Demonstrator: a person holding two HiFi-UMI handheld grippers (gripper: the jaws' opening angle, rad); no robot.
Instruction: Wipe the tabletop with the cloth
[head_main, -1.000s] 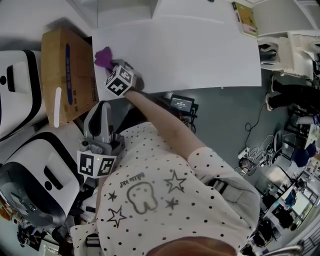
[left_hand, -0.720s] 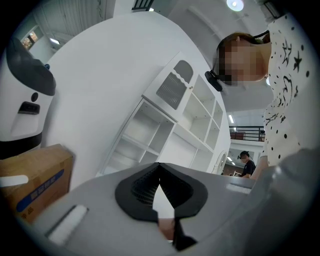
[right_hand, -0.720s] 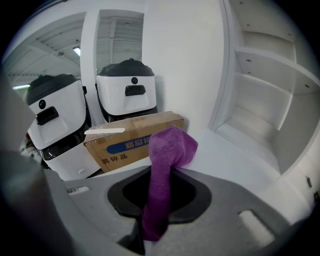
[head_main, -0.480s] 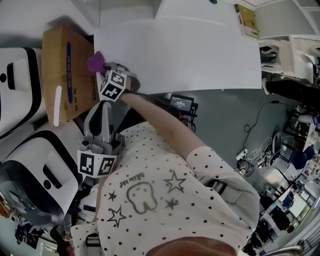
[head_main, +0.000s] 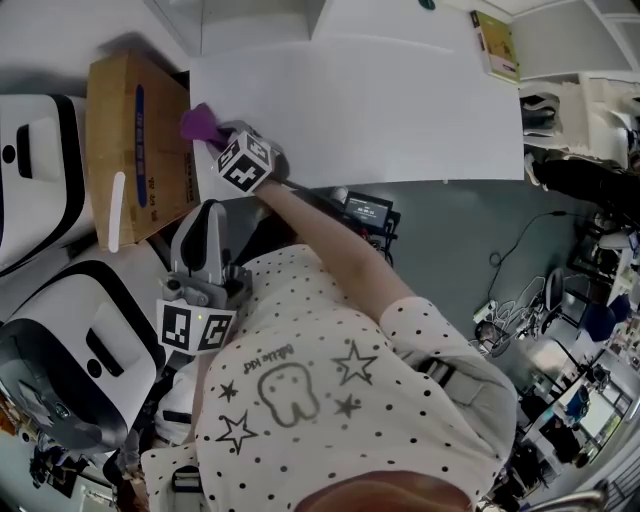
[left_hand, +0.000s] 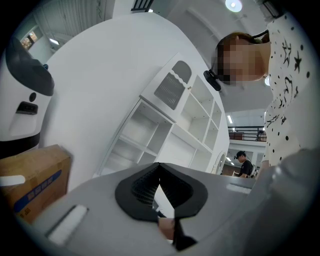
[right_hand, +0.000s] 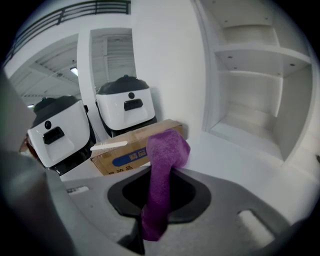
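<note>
Nearest in the head view, at 6 o'clock: a dotted shirt (head_main: 330, 400) with stars, filling the lower frame.

At 8 o'clock, close to the body: the left gripper (head_main: 207, 212), pointing toward 12, off the table, between the shirt and a white machine (head_main: 70, 340). Shown in the left gripper view alone: jaws closed tip to tip, nothing between them, only a thin wedge of light behind the pads. Aimed up at white shelves (left_hand: 170, 135), with a distant person (left_hand: 245, 162) at 4 o'clock.

Just under the table's near edge, at 12: a black device (head_main: 365, 208). At 4 o'clock on the floor: cables (head_main: 520, 300).

Further out, at 10 o'clock: the right gripper (head_main: 220, 135) at the end of a bare forearm (head_main: 320, 230) reaching over the near edge, clamped on the purple cloth (head_main: 198, 122). Cloth at the near left corner of the table (head_main: 400, 100), right at its left edge, just beside a cardboard box (head_main: 135, 140). Shown in the right gripper view alone: cloth pinched as a narrow strip between the pads, free end bulging past the tips. Contact with the tabletop unclear in either view.

Beyond the cloth in that view: the box at 10 o'clock with a pale strip (right_hand: 109, 145) on top, two white machines (right_hand: 125, 107) behind it, open shelving at 2.

Farthest in the head view: a book (head_main: 490, 38) at 1 o'clock, at the table's far right corner.
</note>
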